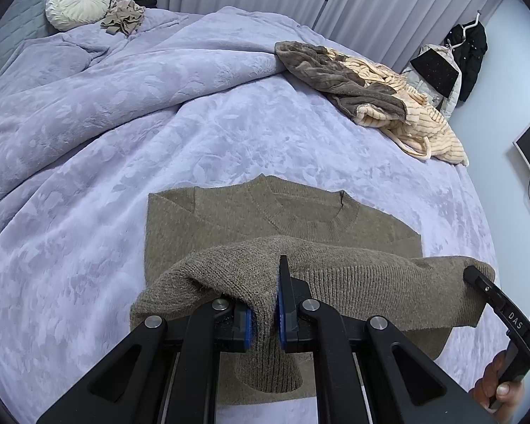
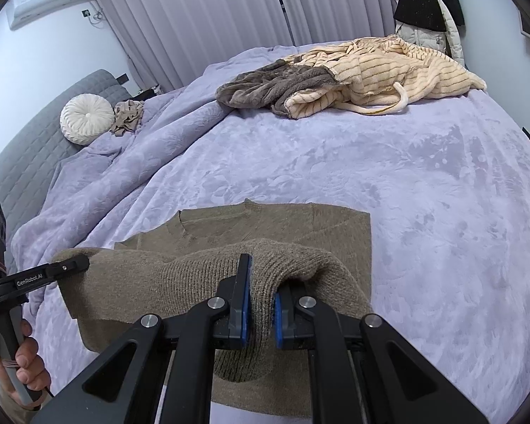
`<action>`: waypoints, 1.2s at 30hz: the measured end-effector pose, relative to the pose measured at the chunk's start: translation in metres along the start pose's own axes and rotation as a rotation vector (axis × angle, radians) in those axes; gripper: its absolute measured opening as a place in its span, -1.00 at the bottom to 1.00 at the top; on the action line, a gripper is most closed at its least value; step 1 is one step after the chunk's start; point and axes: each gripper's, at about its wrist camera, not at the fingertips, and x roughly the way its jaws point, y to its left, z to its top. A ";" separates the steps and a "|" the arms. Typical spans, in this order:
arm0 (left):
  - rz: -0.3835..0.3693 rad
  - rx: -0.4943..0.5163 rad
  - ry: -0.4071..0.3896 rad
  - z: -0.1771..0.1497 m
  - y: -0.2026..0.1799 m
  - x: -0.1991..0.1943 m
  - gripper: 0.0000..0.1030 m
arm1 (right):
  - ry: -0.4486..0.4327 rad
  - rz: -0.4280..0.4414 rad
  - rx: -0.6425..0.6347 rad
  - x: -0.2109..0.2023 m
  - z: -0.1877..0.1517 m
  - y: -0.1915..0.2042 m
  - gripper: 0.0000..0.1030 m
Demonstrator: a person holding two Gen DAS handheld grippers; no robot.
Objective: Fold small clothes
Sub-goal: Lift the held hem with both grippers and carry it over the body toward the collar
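An olive-brown knit sweater (image 1: 282,219) lies on the lilac bed, collar at the far end, sleeves folded in. Its lower hem is lifted off the bed and stretched between both grippers. My left gripper (image 1: 265,314) is shut on the hem's left end, knit bunched between the blue pads. My right gripper (image 2: 261,312) is shut on the hem's right end of the sweater (image 2: 265,222). The right gripper also shows at the right in the left wrist view (image 1: 477,275). The left gripper shows at the left in the right wrist view (image 2: 77,265).
A pile of cream striped and grey fleece clothes (image 1: 371,92) lies at the bed's far right edge, also in the right wrist view (image 2: 353,74). A round white cushion (image 1: 77,0) and a crumpled beige garment (image 1: 123,17) sit by the grey headboard. A bunched lilac duvet (image 1: 70,88) lies left.
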 end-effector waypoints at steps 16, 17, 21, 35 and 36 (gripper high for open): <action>0.005 -0.002 0.030 0.019 0.000 0.026 -0.79 | 0.029 -0.010 0.028 0.022 0.011 -0.008 -0.78; 0.004 -0.001 0.032 0.020 0.000 0.028 -0.79 | 0.031 -0.008 0.032 0.023 0.012 -0.008 -0.78; 0.005 -0.002 0.046 0.025 0.001 0.036 -0.79 | 0.041 -0.005 0.045 0.031 0.015 -0.012 -0.78; 0.009 -0.006 0.086 0.034 0.003 0.065 -0.79 | 0.083 -0.013 0.075 0.059 0.022 -0.022 -0.78; 0.009 -0.008 0.089 0.034 0.004 0.067 -0.79 | 0.085 -0.013 0.078 0.061 0.022 -0.023 -0.78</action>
